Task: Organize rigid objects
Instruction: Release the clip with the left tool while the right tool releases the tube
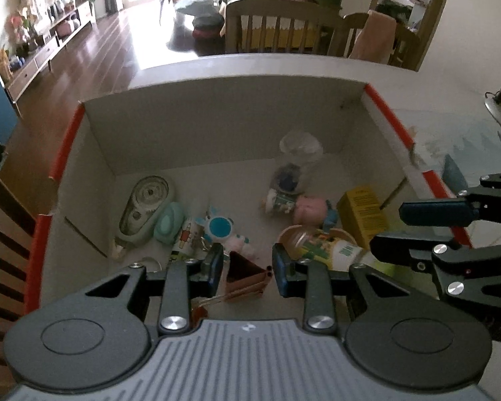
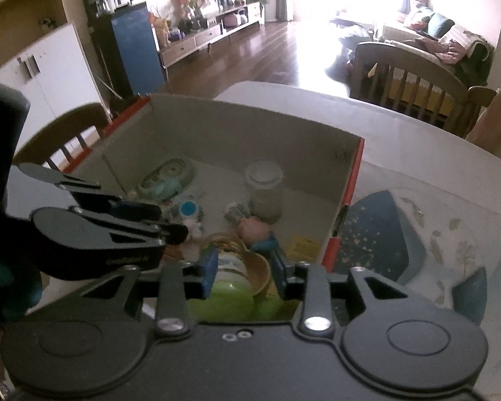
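both claws over the red-edged box

we hold the left claw (image 1: 247,264) above the near edge of the cardboard box (image 1: 217,127), its blue pads apart and nothing between them; a brown triangular block (image 1: 245,272) lies on the box floor just below the gap. the right claw (image 2: 242,269) hangs over the near right part of the same box (image 2: 250,130), its pads parted with a printed paper cup (image 2: 240,264) lying on its side between them; we cannot tell whether the pads touch the cup.

inside the box, a mint correction-tape dispenser (image 1: 147,205) sits at the left, with a small teal case (image 1: 168,222) just beside it and a blue-and-white figurine (image 1: 218,227) nearer the middle. a clear jar with a pale lid (image 1: 299,160) stands toward the far wall, a pink toy pig (image 1: 312,209) lies in front of it, and a yellow carton (image 1: 362,215) leans near the right wall. the paper cup (image 1: 320,245) lies in the near right corner.

the box rests on a pale counter (image 2: 417,140) beside a blue patterned mat (image 2: 384,234).
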